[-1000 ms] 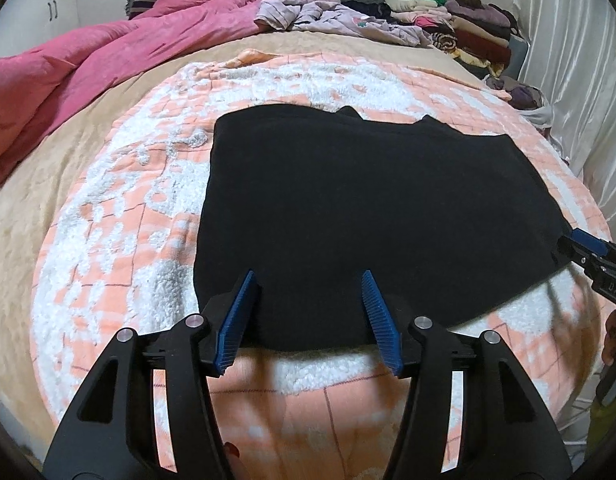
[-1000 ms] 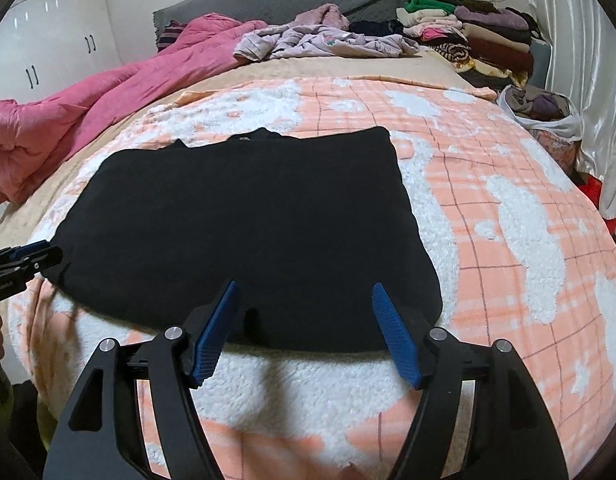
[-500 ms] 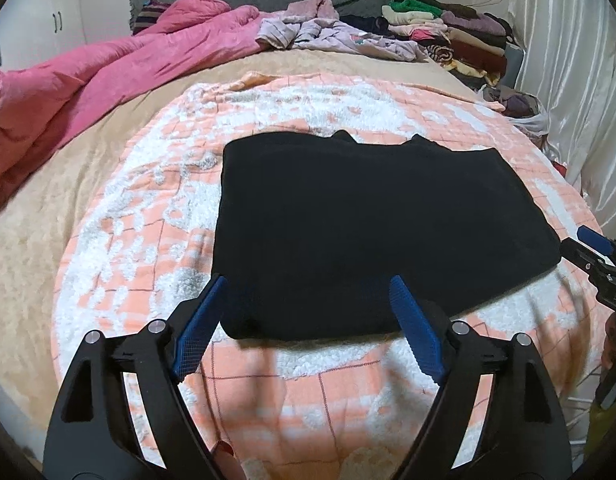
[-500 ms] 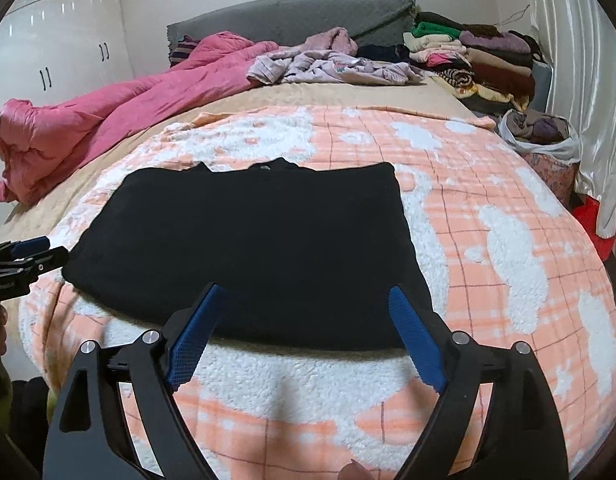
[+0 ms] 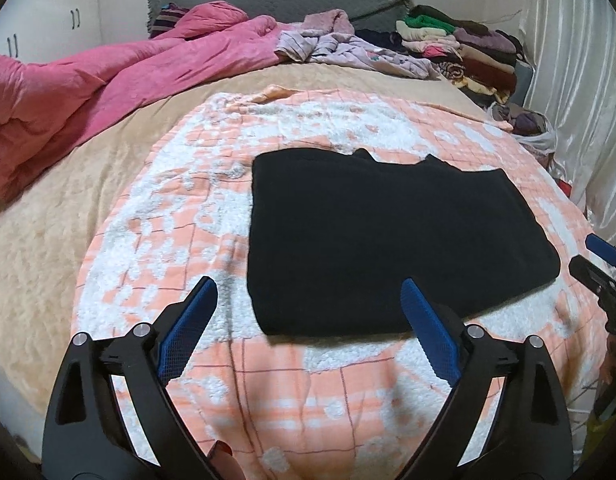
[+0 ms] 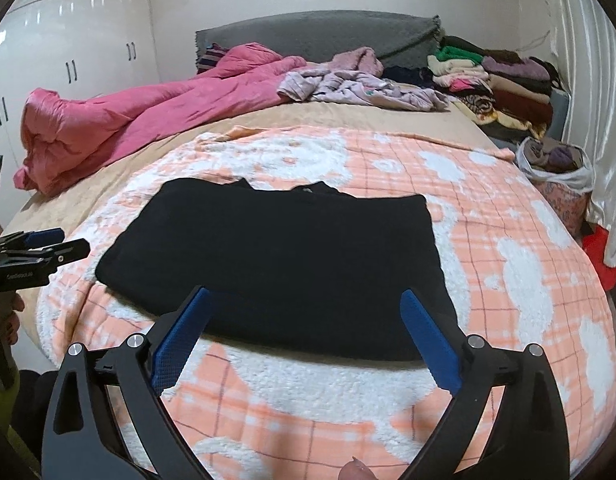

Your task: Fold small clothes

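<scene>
Left tool [image 5: 308, 294] tilted downward, jaws opening, nothing between them, right tool [image 6: 306, 302] likewise

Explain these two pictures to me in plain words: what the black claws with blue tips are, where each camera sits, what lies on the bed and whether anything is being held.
There is no robot: a person holds a two-finger gripper in each hand, with a wide-angle camera on each looking along its fingers. One picture is from the left gripper, the other from the right gripper; each also shows the other at its edge. A black garment, already folded flat, lies on the peach-and-white blanket. Further back lie a pink quilt, loose lilac clothes and a stack of folded clothes. Both grippers' jaws are opening, with nothing between them, so nothing is held.
</scene>
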{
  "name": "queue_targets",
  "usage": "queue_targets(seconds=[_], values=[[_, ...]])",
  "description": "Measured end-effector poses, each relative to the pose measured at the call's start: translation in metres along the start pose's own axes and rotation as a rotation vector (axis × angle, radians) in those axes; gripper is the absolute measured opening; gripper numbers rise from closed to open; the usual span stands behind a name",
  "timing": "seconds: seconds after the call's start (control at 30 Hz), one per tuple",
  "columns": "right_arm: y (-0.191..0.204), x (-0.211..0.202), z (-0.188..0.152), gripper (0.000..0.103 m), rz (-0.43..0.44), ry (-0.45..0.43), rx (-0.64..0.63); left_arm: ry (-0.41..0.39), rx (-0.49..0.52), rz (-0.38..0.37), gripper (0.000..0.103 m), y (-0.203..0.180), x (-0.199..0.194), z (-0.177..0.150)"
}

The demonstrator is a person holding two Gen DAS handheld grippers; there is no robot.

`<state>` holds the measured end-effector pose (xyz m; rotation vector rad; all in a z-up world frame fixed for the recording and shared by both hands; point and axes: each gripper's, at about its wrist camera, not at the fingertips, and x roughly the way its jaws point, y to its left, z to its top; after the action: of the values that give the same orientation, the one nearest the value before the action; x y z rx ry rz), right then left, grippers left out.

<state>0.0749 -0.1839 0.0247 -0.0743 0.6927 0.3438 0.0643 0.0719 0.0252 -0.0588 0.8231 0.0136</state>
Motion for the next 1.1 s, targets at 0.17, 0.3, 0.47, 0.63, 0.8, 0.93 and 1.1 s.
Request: queue_targets(seconds=[0.17, 0.3, 0.47, 0.63, 0.8, 0.93, 1.1], values=[[0.013, -0.004, 0.004, 0.097, 0.016, -0.010, -0.026, -0.012, -0.018, 0.004, 0.086, 0.008, -0.006, -0.001], [0.022, -0.006, 0.005, 0.097, 0.031, -0.013, -0.040, -0.016, -0.027, 0.007, 0.086, 0.012, -0.009, -0.001], [0.035, -0.006, 0.004, 0.098, 0.054, -0.007, -0.063, -0.020, -0.040, 0.014, 0.086, 0.018, -0.014, -0.003], [0.048, -0.005, 0.002, 0.098, 0.075, -0.004, -0.082, -0.032, -0.055, 0.028, 0.088, 0.027, -0.020, -0.006], [0.062, -0.003, 0.002, 0.098, 0.097, 0.001, -0.105, -0.043, -0.069, 0.041, 0.094, 0.036, -0.025, -0.008], [0.070, -0.002, 0.002, 0.098, 0.109, 0.005, -0.120, -0.046, -0.079, 0.049, 0.094, 0.043, -0.027, -0.008], [0.081, 0.002, 0.002, 0.098, 0.128, 0.011, -0.138, -0.046, -0.088, 0.060, 0.094, 0.049, -0.026, -0.008]])
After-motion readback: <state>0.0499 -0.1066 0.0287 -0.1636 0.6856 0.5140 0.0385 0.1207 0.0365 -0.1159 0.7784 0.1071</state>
